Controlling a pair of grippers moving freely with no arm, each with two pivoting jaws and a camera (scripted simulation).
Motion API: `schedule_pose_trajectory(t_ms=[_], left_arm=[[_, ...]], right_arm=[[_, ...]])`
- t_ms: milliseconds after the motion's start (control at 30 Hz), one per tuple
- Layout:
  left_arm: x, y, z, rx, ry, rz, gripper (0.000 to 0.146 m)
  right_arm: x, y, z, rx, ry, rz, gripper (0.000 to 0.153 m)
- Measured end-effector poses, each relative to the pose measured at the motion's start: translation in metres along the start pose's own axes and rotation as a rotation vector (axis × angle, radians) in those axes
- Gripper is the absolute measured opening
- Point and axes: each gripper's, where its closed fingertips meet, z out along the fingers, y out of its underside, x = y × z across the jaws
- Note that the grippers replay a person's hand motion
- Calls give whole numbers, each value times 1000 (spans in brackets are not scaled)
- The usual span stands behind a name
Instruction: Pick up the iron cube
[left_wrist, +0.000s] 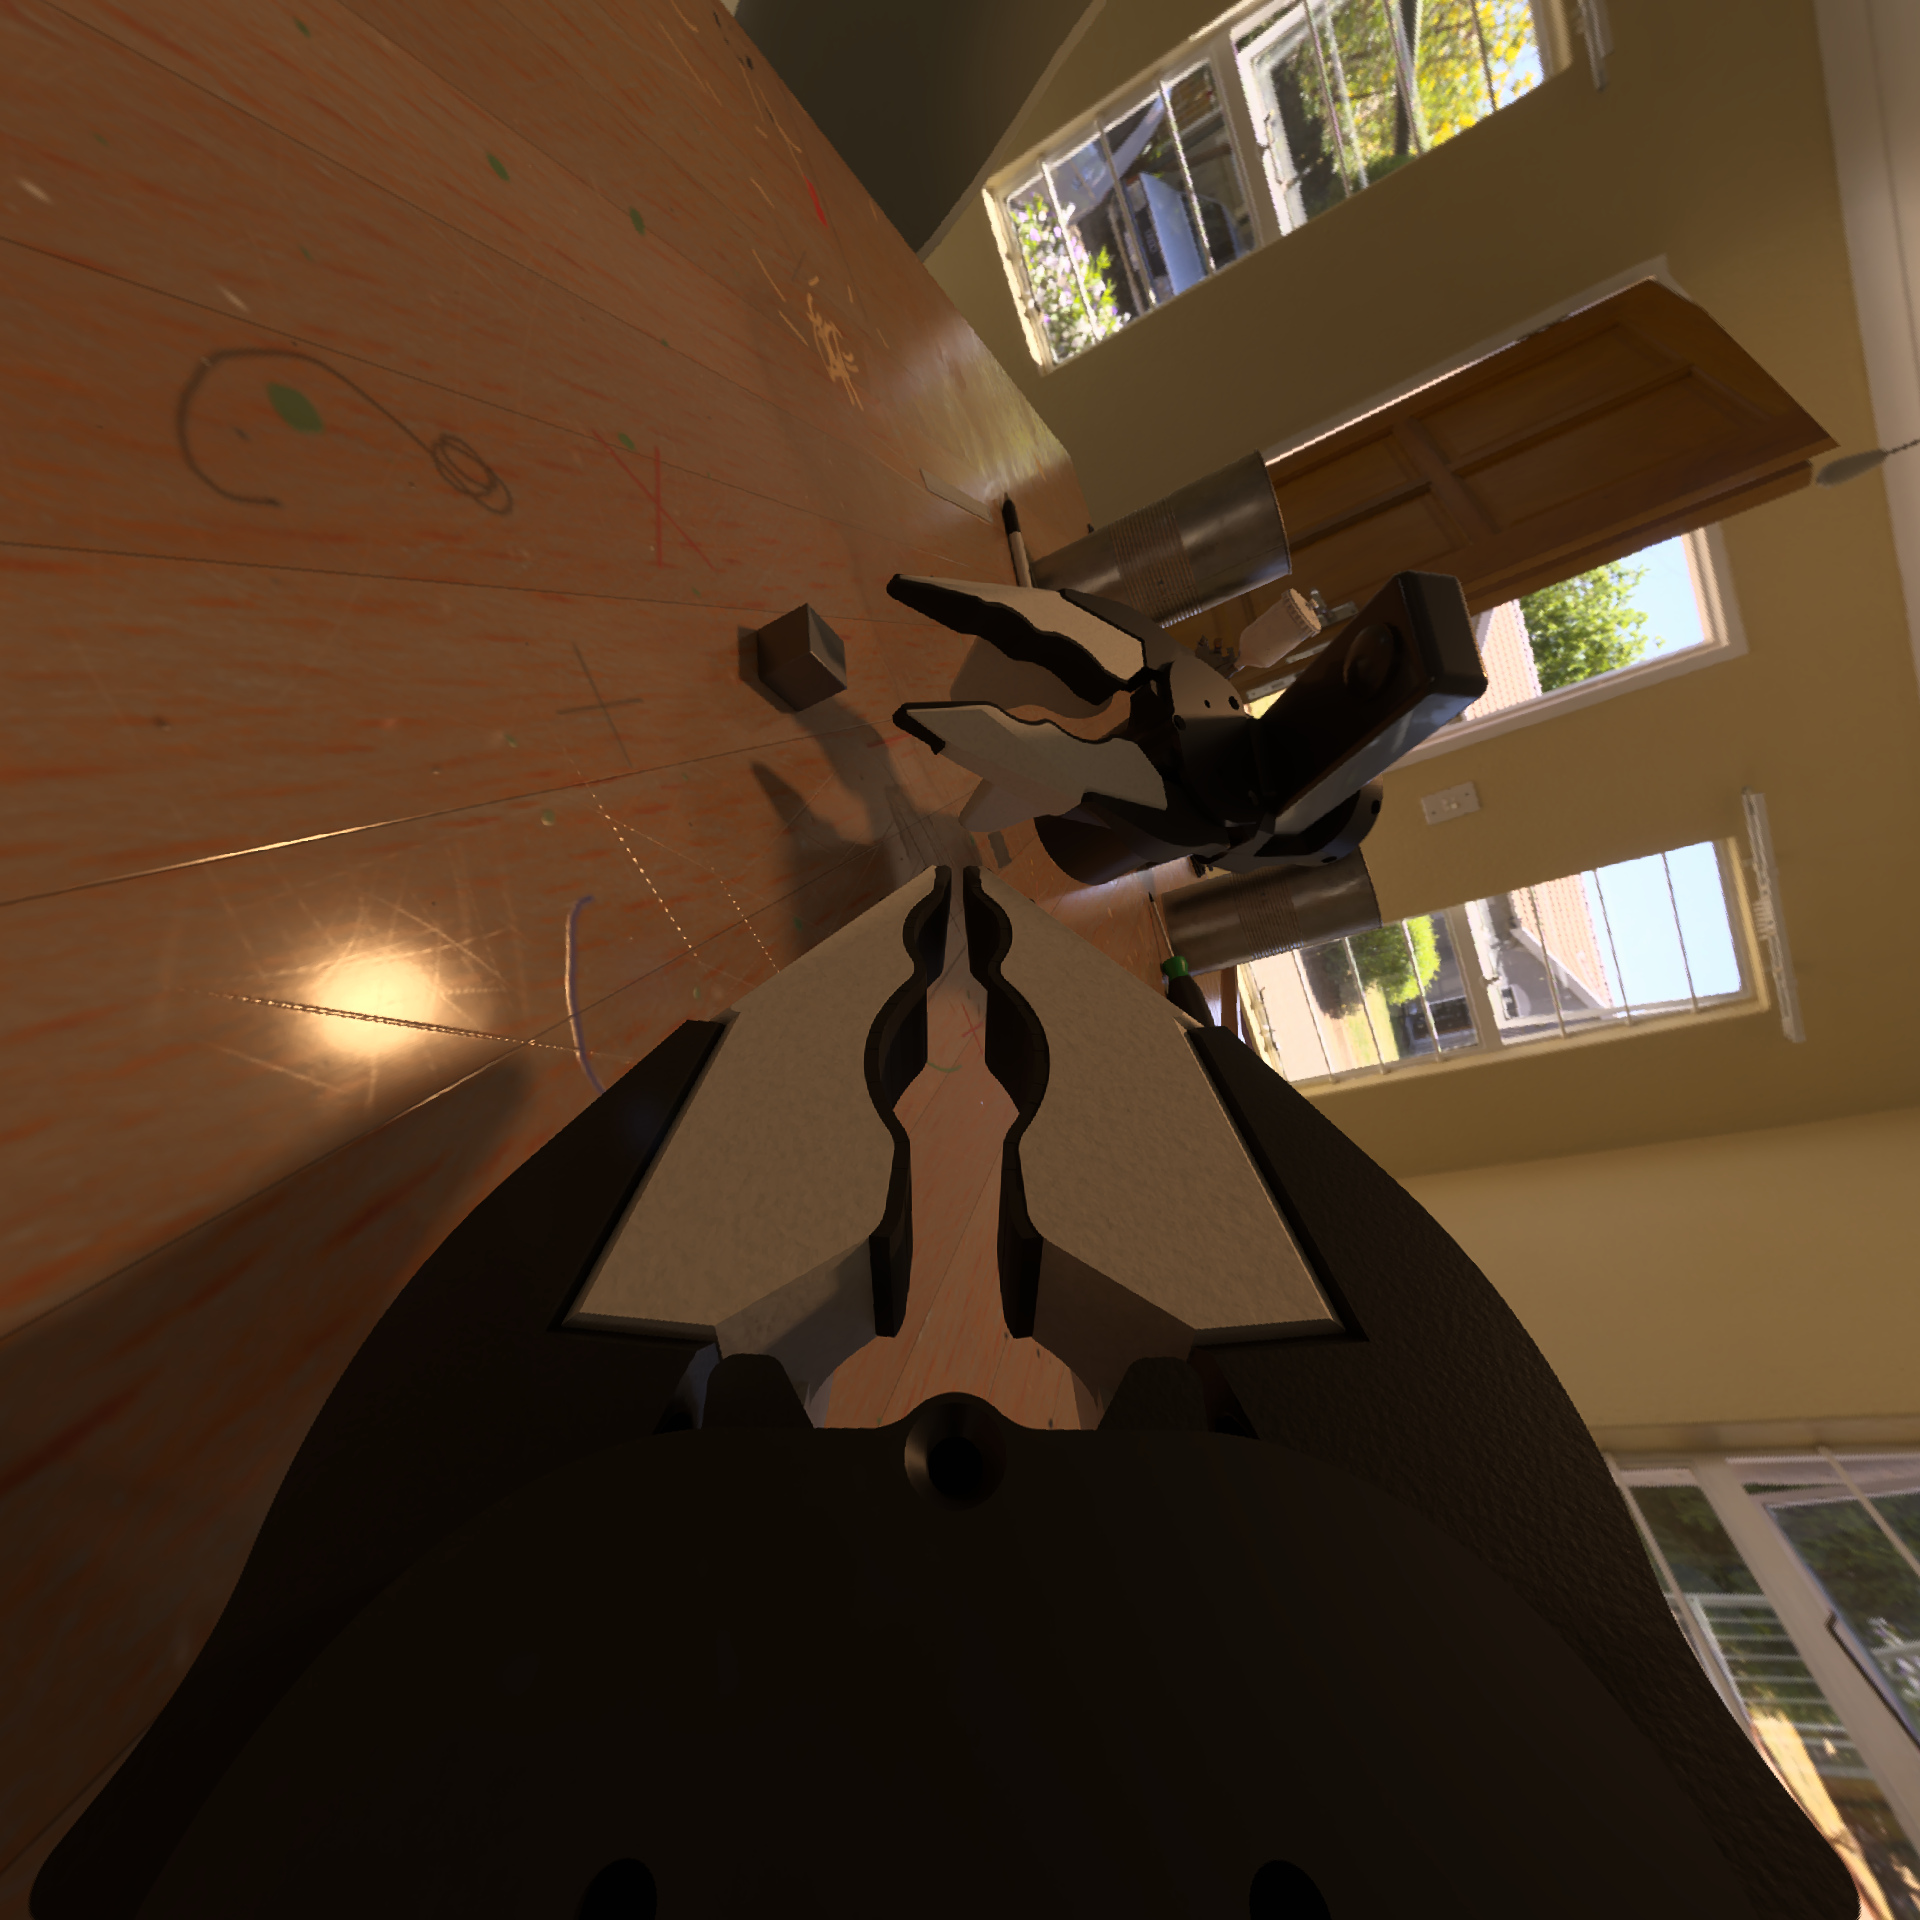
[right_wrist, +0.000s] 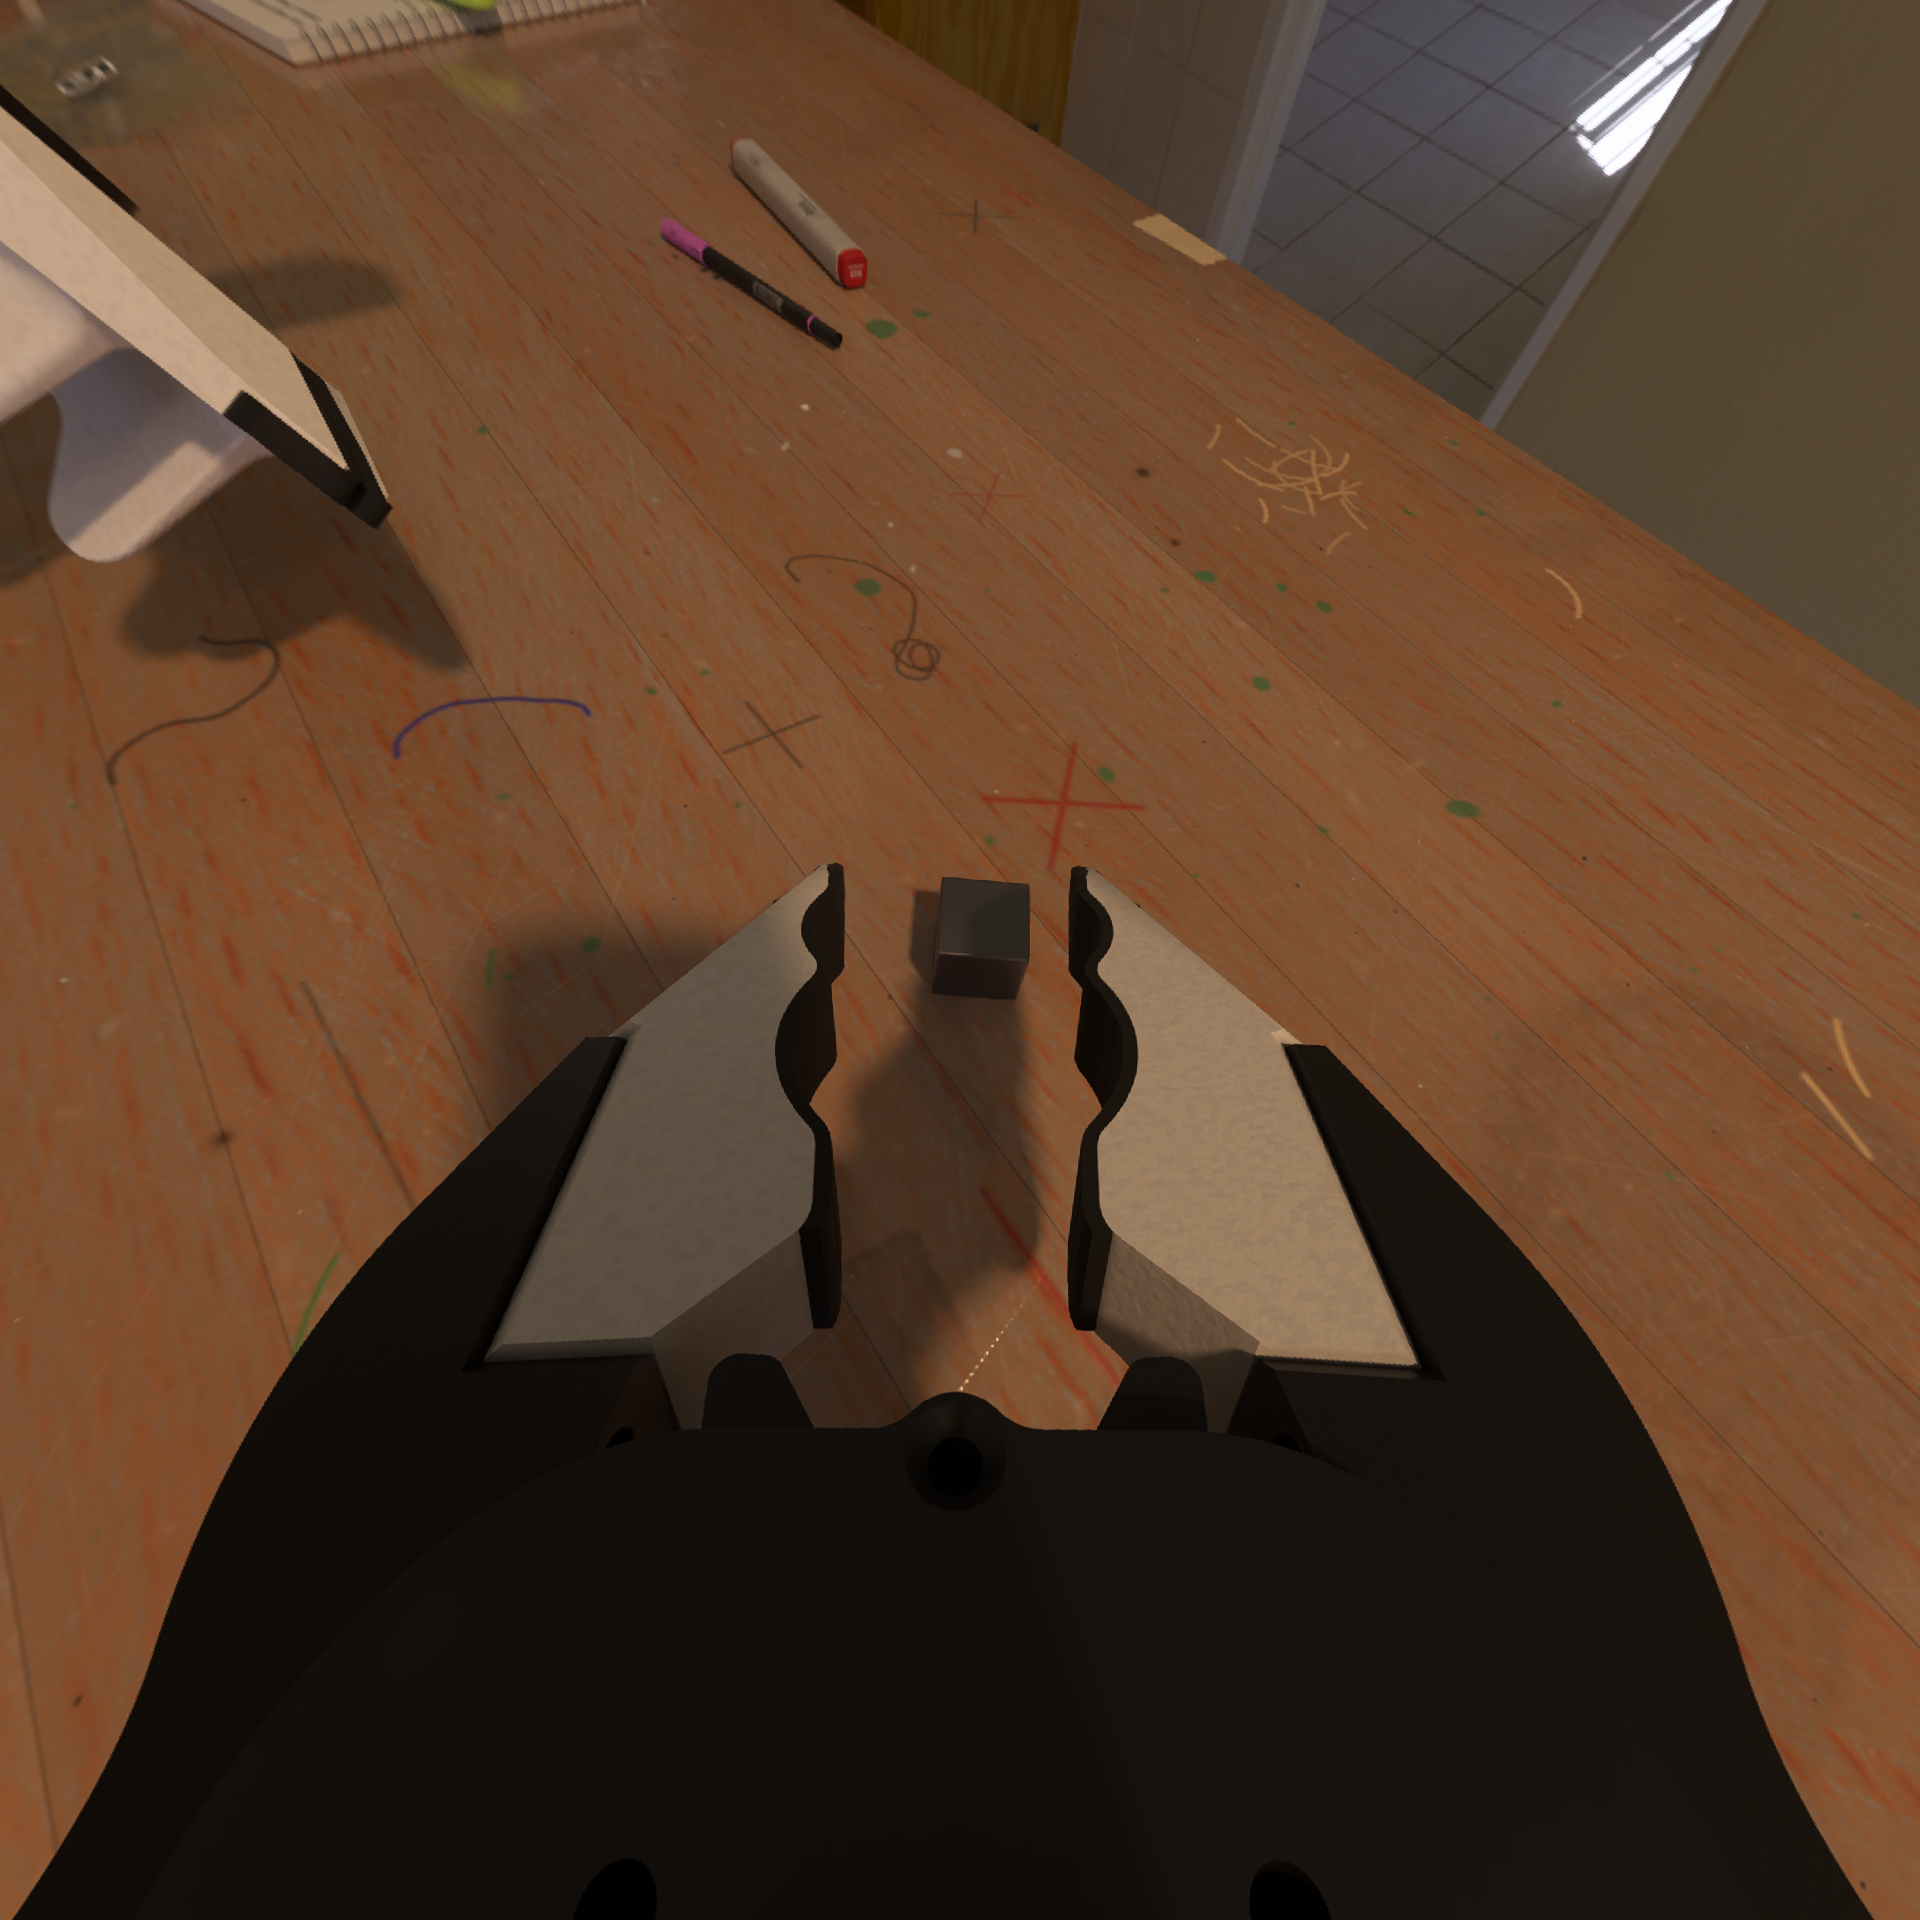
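The iron cube (right_wrist: 981, 935) is a small dark grey block on the wooden table (right_wrist: 1351, 727). In the right wrist view my right gripper (right_wrist: 954, 883) is open, and the cube sits between its two fingertips, a little nearer the right one, touching neither. The left wrist view shows the cube (left_wrist: 798, 657) farther off, with the open right gripper (left_wrist: 902, 652) just beside it, above the table. My left gripper (left_wrist: 956, 878) is shut and empty, its fingertips almost touching. Part of the left gripper (right_wrist: 208, 343) shows at the upper left of the right wrist view.
A white marker with a red cap (right_wrist: 798, 213) and a black pen with a pink end (right_wrist: 750, 283) lie farther along the table. A spiral notebook (right_wrist: 395, 26) lies at the far edge. Two metal cylinders (left_wrist: 1174, 545) (left_wrist: 1273, 920) stand behind the right gripper.
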Motion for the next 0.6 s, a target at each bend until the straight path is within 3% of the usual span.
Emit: schedule_pose_trajectory(t_ms=[400,500,600], left_arm=[[2,10,9,-75,-40,93,2],[-2,8,8,-66,-63,104,2],[-3,1,5,-34,-68,109,2]], right_arm=[[6,27,26,-222,17,37,32],[4,22,25,-196,14,15,21],[-14,-9,15,-28,-71,-23,21]])
